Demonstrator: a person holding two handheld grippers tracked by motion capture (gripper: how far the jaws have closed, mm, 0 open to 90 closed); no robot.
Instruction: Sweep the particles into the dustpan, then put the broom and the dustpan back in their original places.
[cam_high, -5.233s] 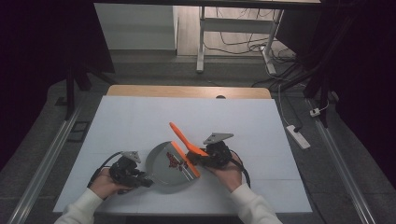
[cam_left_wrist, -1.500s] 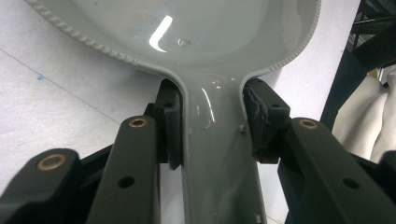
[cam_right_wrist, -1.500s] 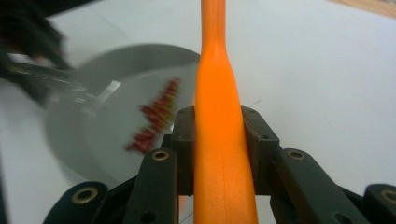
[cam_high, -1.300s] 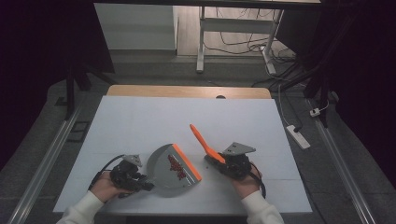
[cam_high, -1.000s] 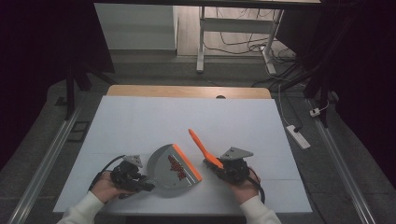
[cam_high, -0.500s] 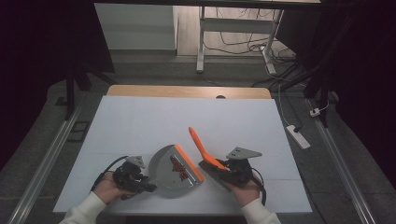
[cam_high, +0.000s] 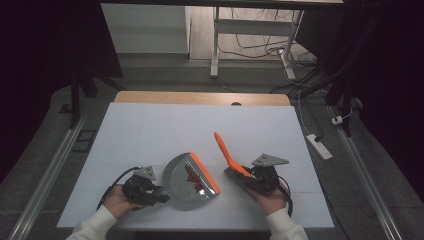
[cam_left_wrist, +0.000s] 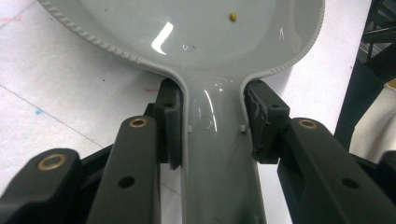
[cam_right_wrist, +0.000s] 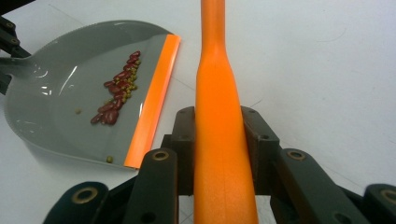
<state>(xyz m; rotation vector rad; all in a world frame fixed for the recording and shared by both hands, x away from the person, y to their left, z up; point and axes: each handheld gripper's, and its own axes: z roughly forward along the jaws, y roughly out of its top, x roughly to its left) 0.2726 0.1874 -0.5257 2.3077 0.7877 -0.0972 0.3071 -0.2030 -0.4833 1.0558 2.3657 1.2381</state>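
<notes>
Red beans (cam_high: 192, 176) and small green ones are held in the grey dustpan (cam_high: 182, 180) on the counter (cam_high: 150, 135), its handle clamped by the left gripper (cam_high: 159, 192), while the orange brush handle (cam_high: 225, 150) is clamped by the right gripper (cam_high: 239, 177).

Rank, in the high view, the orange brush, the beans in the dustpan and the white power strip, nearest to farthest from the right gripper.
1. Orange brush: clamped in the right gripper, handle slanting up and away.
2. Beans: to its left, in the grey dustpan beside the orange lip.
3. White power strip: on the floor, beyond the table's right edge.
</notes>
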